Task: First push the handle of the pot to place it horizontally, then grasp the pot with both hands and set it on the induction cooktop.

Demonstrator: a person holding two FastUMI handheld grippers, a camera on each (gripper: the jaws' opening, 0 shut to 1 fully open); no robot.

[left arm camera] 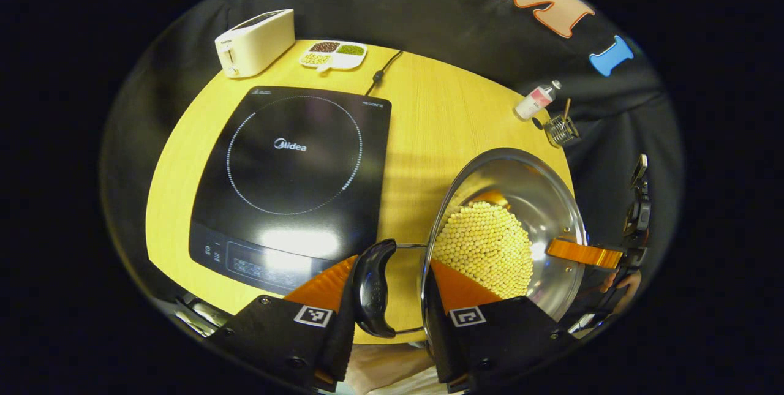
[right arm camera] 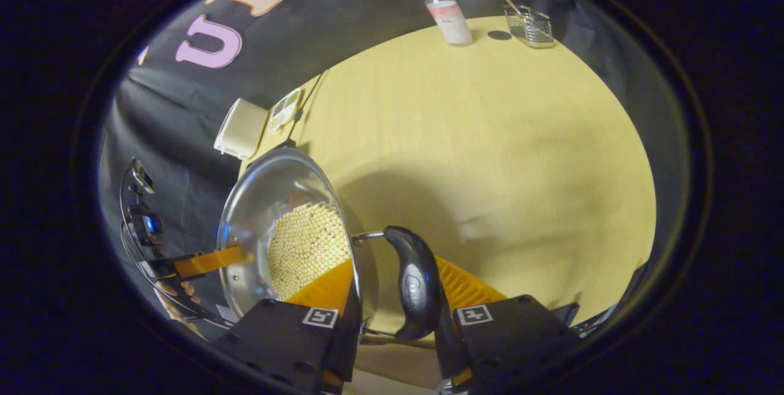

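Observation:
A steel pot (left arm camera: pixel 539 199) holding pale yellow beans (left arm camera: pixel 484 248) hangs tilted just right of the black induction cooktop (left arm camera: pixel 294 162) on the yellow table (left arm camera: pixel 441 113). My left gripper (left arm camera: pixel 393 260) is shut across the pot's black side handle (left arm camera: pixel 370 288) and its wall, one finger outside the handle and one inside the rim. In the right gripper view, my right gripper (right arm camera: pixel 394 263) clamps the opposite black handle (right arm camera: pixel 416 285) and the pot (right arm camera: pixel 269 193) wall the same way. Each view shows the other gripper's finger (left arm camera: pixel 582 254) (right arm camera: pixel 208 260) at the far rim.
At the table's back stand a cream toaster (left arm camera: pixel 254 43), a divided dish of beans (left arm camera: pixel 334 55) and the cooktop's cable (left arm camera: pixel 383 73). A small bottle (right arm camera: pixel 448 15) and a wire basket (right arm camera: pixel 528 26) sit at the far right corner. The pot's shadow (right arm camera: pixel 392 199) falls on bare tabletop.

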